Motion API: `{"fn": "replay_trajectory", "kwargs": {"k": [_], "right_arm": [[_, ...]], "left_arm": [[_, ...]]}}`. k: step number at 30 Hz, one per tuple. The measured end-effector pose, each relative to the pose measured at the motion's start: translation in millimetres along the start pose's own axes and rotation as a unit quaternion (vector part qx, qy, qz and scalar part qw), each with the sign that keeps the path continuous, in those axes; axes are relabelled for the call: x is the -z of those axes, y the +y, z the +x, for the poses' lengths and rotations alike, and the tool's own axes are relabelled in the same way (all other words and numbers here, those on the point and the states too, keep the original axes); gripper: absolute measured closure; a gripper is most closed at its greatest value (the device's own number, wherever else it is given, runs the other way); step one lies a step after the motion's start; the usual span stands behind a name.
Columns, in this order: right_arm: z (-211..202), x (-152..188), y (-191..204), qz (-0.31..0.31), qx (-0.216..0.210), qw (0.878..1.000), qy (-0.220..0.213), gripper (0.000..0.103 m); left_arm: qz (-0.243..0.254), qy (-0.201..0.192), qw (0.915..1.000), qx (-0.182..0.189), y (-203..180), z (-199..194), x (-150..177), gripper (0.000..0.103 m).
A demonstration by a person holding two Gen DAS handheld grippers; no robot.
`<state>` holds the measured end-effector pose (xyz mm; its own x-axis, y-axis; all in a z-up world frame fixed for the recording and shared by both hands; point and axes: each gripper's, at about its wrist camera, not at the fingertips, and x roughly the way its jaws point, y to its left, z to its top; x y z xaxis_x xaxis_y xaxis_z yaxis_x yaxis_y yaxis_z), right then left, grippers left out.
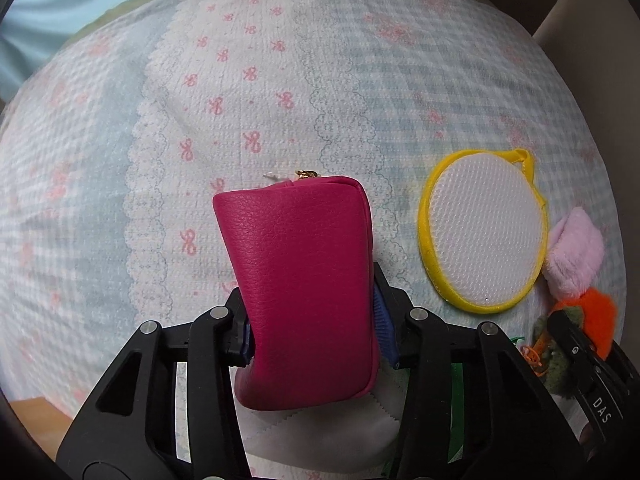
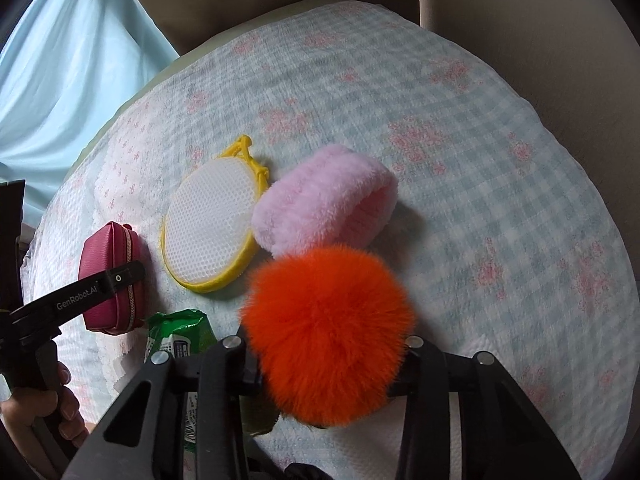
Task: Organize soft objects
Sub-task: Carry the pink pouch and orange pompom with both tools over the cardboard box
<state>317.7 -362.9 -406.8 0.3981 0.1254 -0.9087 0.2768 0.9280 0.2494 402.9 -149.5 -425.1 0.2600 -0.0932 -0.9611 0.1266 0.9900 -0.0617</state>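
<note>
Magenta pouch (image 1: 304,292) pinched by left gripper (image 1: 316,336).

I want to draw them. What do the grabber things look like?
Each hand-held gripper, left and right, is a black plastic frame with triangular cut-outs and silver rivets. The left has ridged blue pads. White lettering reads "GenRobot.AI" on the left, "DAS" on the right.
</note>
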Motion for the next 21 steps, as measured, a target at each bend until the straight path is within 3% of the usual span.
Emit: {"fn": "replay_trajectory", "kwargs": {"k": [10,21], "right_arm": [[-71,-9,11,-0.009,-0.006,0.999,-0.044,0.067],[-188,-5,72,-0.09,-0.031,0.993,-0.065,0.067]], "left_arm": [[-0.013,-0.042,0.9988,0.021,7,-75,-7,0.066],[-0.057,-0.093,0.9935,0.032,35,-224,46,0.066]]}}
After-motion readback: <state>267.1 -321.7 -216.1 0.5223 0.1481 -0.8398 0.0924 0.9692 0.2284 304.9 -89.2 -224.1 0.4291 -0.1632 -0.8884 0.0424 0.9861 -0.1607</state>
